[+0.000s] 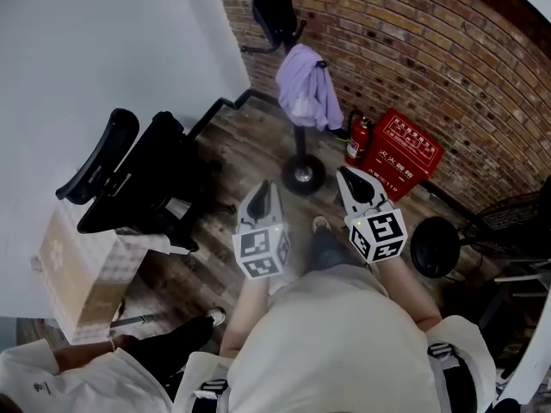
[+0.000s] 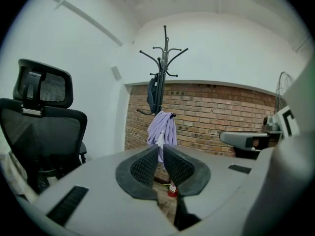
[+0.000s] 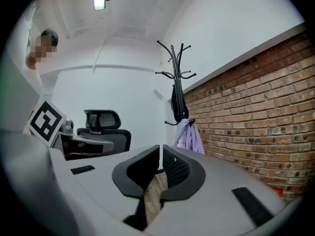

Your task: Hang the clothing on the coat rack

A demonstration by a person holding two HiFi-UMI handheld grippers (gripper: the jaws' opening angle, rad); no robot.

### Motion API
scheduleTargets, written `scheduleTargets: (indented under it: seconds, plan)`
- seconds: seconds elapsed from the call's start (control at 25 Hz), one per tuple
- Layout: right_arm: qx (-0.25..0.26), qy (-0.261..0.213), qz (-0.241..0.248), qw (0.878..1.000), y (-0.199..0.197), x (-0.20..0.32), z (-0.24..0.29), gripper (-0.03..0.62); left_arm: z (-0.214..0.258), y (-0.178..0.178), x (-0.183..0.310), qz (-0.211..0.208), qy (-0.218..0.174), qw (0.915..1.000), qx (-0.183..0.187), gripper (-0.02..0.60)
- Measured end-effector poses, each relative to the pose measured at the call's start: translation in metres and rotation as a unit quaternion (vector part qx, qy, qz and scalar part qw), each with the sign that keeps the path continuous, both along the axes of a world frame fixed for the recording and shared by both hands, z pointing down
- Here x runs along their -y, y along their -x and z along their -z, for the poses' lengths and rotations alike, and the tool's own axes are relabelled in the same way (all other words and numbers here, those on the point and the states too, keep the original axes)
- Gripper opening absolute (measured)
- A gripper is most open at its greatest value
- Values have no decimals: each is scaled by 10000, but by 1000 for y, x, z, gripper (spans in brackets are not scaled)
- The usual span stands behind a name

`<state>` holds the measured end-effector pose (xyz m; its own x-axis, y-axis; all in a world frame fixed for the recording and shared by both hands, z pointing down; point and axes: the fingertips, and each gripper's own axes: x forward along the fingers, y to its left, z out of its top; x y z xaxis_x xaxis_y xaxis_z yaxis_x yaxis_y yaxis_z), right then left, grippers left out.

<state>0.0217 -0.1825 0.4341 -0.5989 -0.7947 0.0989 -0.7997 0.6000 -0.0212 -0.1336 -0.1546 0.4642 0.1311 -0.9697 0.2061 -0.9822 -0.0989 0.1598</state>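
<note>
A lilac garment [image 1: 306,93] hangs from a low hook of the black coat rack [image 1: 288,33], with a dark garment [image 1: 271,3] higher up on it. Both grippers are held side by side in front of the person, well short of the rack, pointing toward it. My left gripper [image 1: 263,188] is shut with nothing between its jaws; past its tip [image 2: 161,149] I see the lilac garment [image 2: 161,128] and the rack [image 2: 165,58]. My right gripper [image 1: 349,175] is likewise shut and empty [image 3: 161,149], with the garment [image 3: 188,136] on the rack [image 3: 175,77] ahead.
A black office chair [image 1: 138,179] stands at the left beside a cardboard box [image 1: 73,274]. A fire extinguisher [image 1: 356,140] and a red box [image 1: 405,149] sit against the brick wall [image 1: 448,50]. A round black stool [image 1: 435,248] is at the right. Another person [image 1: 86,372] is at the lower left.
</note>
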Motion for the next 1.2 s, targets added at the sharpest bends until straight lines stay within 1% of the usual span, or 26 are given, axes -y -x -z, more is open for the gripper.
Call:
scheduleTargets:
  seconds: [0.12, 0.4, 0.68, 1.0, 1.2]
  plan:
    - [9, -41, 16, 10000, 1, -14, 1, 15, 0, 3, -13, 8, -65, 10000, 64, 28]
    - [-29, -81, 37, 10000, 4, -35, 2, 14, 2, 2, -34, -43, -86, 10000, 26, 20]
    - [-10, -94, -24, 10000, 5, -39, 4, -2, 3, 1, -36, -103, -45, 9999, -1, 20]
    - [-11, -58, -100, 9999, 3, -36, 2, -2, -2, 2, -34, -99, 46, 9999, -34, 20]
    - [-39, -51, -97, 9999, 5, -34, 0, -2, 0, 2, -32, -112, 32, 9999, -41, 20]
